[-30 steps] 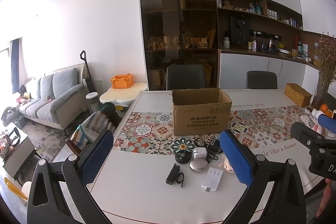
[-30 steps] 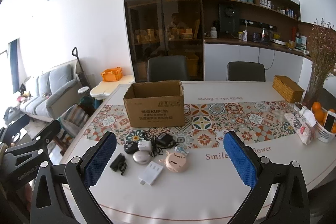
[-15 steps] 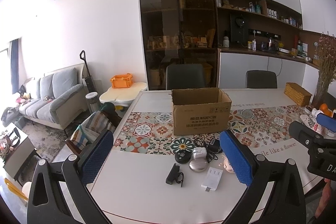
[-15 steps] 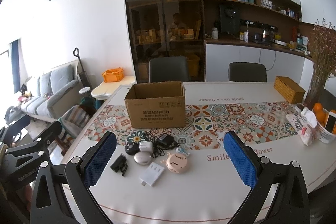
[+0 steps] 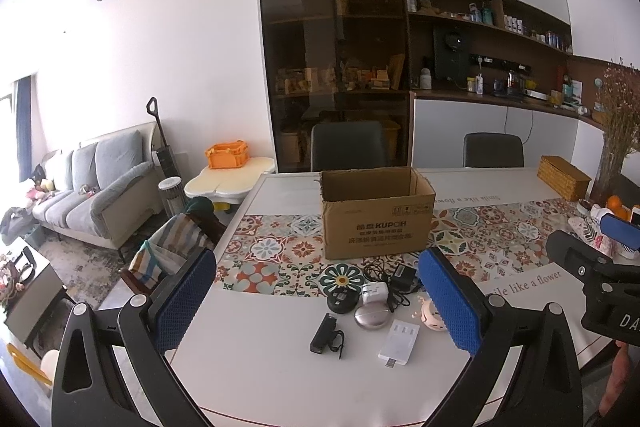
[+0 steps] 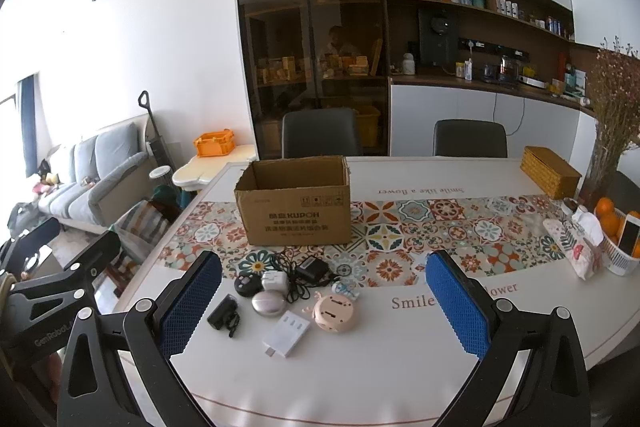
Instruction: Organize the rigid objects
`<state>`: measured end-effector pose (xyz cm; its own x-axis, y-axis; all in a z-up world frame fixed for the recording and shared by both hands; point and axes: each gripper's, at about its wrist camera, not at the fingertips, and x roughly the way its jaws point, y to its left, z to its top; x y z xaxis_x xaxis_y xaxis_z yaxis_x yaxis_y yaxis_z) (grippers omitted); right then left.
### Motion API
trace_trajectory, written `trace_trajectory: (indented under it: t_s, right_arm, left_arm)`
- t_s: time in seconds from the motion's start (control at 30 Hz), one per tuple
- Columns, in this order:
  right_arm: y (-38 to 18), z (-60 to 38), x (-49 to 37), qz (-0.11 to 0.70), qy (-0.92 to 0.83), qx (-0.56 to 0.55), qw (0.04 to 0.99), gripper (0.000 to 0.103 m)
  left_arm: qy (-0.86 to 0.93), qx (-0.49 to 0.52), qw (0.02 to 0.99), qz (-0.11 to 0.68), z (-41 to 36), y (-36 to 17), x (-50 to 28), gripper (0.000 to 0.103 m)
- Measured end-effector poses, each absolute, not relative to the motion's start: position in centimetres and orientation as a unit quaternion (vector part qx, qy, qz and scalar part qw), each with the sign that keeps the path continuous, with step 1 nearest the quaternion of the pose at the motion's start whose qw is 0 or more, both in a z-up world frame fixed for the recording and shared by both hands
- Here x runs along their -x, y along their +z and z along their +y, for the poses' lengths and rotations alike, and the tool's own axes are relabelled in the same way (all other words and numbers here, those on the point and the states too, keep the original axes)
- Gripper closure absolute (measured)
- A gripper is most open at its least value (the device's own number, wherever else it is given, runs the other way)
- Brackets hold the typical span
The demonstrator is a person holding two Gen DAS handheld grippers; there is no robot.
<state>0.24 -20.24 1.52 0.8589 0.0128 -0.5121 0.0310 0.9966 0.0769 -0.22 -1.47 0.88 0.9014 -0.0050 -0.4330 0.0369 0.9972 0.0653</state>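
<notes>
An open cardboard box stands on the patterned runner. In front of it lies a cluster of small items: a black device with a strap, a white power strip, a silver oval case, a black round puck, a white plug, a black charger with cable and a pink round toy. My left gripper and right gripper are both open and empty, held above the table's near edge.
A wicker box, a vase of dried flowers, a patterned pouch and a basket of oranges with a phone sit at the table's right. Two chairs stand behind the table. A sofa is at the left.
Both grippers have drifted slightly; the view has barely shifted. Nothing on the table has moved.
</notes>
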Motion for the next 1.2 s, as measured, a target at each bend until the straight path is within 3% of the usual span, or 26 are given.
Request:
trace_trajectory:
  t_s: [0.93,1.2]
  right_arm:
    - [1.2,-20.6,-0.6,0.268,-0.005,-0.043,0.963,0.001]
    - [-0.7,-20.3,-1.6,0.291,-0.003,-0.047,0.955,0.001]
  left_arm:
    - [-0.013,-0.040,0.974,0.222,-2.1,0.8,0.1,0.000]
    - [-0.009,-0.048,0.966,0.254,-1.9,-1.5,-1.0,0.000]
